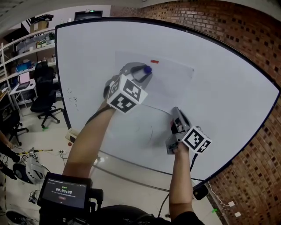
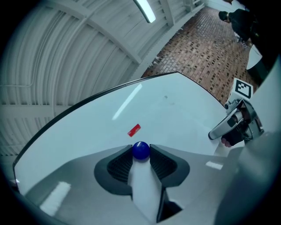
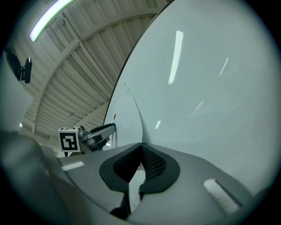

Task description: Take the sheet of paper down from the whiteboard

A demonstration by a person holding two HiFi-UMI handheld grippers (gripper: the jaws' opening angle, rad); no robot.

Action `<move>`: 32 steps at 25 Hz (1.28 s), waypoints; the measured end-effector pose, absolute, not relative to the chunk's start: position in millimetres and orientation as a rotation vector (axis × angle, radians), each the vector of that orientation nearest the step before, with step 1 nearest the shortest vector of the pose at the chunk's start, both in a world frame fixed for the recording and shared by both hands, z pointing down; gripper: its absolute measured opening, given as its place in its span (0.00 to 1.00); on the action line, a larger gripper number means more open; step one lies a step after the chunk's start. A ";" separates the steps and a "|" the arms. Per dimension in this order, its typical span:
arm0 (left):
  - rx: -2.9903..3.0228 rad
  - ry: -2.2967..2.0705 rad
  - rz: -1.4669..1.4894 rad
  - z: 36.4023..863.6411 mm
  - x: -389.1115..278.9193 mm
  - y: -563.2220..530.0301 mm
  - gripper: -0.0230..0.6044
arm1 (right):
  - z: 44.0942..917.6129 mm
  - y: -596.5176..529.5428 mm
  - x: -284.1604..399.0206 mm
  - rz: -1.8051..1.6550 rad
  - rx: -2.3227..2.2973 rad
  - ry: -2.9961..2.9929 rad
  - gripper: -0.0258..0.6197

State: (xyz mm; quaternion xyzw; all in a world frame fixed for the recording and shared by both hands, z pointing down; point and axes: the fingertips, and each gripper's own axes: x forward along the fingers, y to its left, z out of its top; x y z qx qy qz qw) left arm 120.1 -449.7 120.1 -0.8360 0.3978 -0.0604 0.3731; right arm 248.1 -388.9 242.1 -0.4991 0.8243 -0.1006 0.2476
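thin white paper sheet (image 1: 172, 88): edge curled off whiteboard (image 1: 228, 101) | right claw (image 3: 140, 151): pinching that edge | left claw (image 2: 141, 151): clamped on blue ball-shaped magnet (image 2: 141, 150)

The whiteboard (image 1: 228, 101) fills mid-frame; a sheet of paper (image 1: 173, 85) hangs on it, a small red strip (image 1: 154, 61) at its top edge.

A red brick wall (image 1: 228, 30) is seen at the right. Shelves (image 1: 26, 46), a desk (image 1: 22, 85) and a black chair (image 1: 44, 94) are set at the left on a pale floor (image 1: 48, 140). A ribbed white ceiling (image 2: 66, 52) is lit by a tube light (image 2: 145, 9).
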 end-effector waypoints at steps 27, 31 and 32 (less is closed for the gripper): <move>-2.703 1.237 0.489 300.5 -29.4 -308.7 0.23 | 336.4 -200.0 194.7 0.235 -2.225 2.073 0.06; -2.705 1.300 0.457 326.5 -29.8 -256.6 0.23 | 363.4 -156.9 193.6 0.228 -2.299 2.097 0.06; -2.705 1.319 0.449 333.8 -32.3 -238.4 0.23 | 371.3 -141.1 191.8 0.218 -2.314 2.107 0.06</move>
